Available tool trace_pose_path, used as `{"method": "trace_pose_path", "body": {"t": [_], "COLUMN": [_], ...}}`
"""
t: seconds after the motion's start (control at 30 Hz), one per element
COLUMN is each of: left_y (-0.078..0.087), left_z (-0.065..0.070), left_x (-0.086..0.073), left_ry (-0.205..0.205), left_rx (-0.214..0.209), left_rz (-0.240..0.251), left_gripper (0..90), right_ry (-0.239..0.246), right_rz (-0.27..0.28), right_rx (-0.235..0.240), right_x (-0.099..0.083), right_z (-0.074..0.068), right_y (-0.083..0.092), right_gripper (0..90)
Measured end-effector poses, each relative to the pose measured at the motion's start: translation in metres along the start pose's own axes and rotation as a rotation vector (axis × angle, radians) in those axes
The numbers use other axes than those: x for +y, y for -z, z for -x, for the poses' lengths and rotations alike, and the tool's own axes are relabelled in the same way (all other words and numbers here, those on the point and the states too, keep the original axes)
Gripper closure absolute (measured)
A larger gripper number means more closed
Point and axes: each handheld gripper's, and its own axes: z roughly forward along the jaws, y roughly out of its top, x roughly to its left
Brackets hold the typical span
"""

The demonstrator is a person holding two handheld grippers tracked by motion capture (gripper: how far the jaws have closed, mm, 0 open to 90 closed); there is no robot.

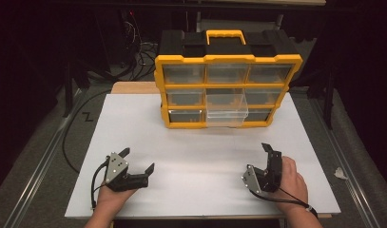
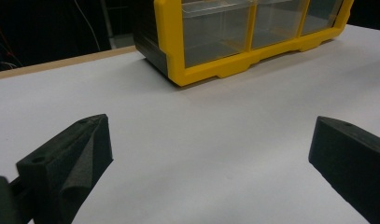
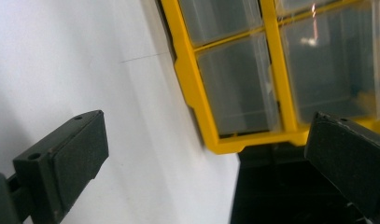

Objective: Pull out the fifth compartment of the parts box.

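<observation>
while i count nine clear drawers in the one yellow-and-black plastic organiser (image 1: 227, 78), my left gripper (image 1: 138, 159) and right gripper (image 1: 256, 162) rest spread, empty; its pulled-out middle drawer (image 1: 226, 109) lies well beyond both fingertips.

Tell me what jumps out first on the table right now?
The yellow-and-black drawer organizer stands at the far middle of the white table, with one clear drawer in its middle column pulled out toward the person. Near the front edge, the left gripper and right gripper rest apart, both open and holding nothing.
</observation>
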Motion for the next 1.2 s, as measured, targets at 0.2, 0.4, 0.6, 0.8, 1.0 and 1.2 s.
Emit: {"method": "trace_pose_path", "body": {"t": [0.2, 0.4, 0.6, 0.8, 1.0, 1.2], "left_y": [0.0, 0.0, 0.0, 0.001, 0.001, 0.002], "left_z": [0.0, 0.0, 0.0, 0.0, -0.001, -0.001], "left_x": [0.0, 0.0, 0.0, 0.001, 0.001, 0.001], "left_ry": [0.0, 0.0, 0.0, 0.0, 0.006, 0.008], "left_rx": [0.001, 0.0, -0.002, -0.001, -0.001, -0.006], "left_rz": [0.0, 0.001, 0.001, 0.002, 0.007, 0.009], "left_gripper": [0.1, 0.2, 0.1, 0.1, 0.1, 0.1], "right_ry": [-0.184, -0.312, -0.435, -0.544, -0.685, -0.876], "right_rz": [-0.017, -0.022, -0.022, 0.005, 0.057, 0.13], "right_rx": [0.071, 0.107, 0.146, 0.179, 0.2, 0.238], "right_x": [-0.006, -0.012, -0.017, -0.018, -0.019, -0.027], "right_z": [0.005, 0.006, 0.01, 0.016, 0.024, 0.035], "right_y": [-0.003, -0.009, -0.01, -0.008, -0.002, 0.004], "right_gripper": [0.9, 0.9, 0.9, 0.9, 0.9, 0.9]}}
